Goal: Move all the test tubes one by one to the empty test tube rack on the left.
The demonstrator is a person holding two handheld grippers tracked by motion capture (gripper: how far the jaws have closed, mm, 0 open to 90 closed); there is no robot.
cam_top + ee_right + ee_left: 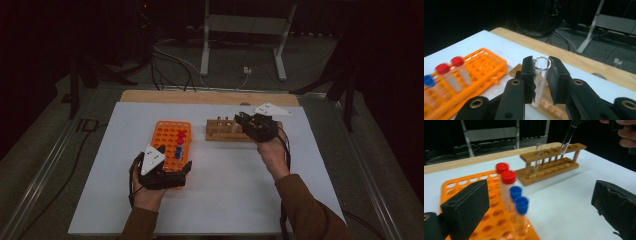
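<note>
The right gripper (541,82) clamps a clear glass tube (540,82) — plain in its own view, too small to make out from above. The left gripper (536,205) stands wide and empty over the orange rack (491,215), beside its red- and blue-capped tubes (510,187). From there the tube hangs tilted over the wooden rack (549,162), its upper end cut off. White table (225,180); the room is dark.

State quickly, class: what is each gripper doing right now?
Left gripper: open, holding nothing, beside the orange rack.
Right gripper: shut on a clear glass tube.
</note>
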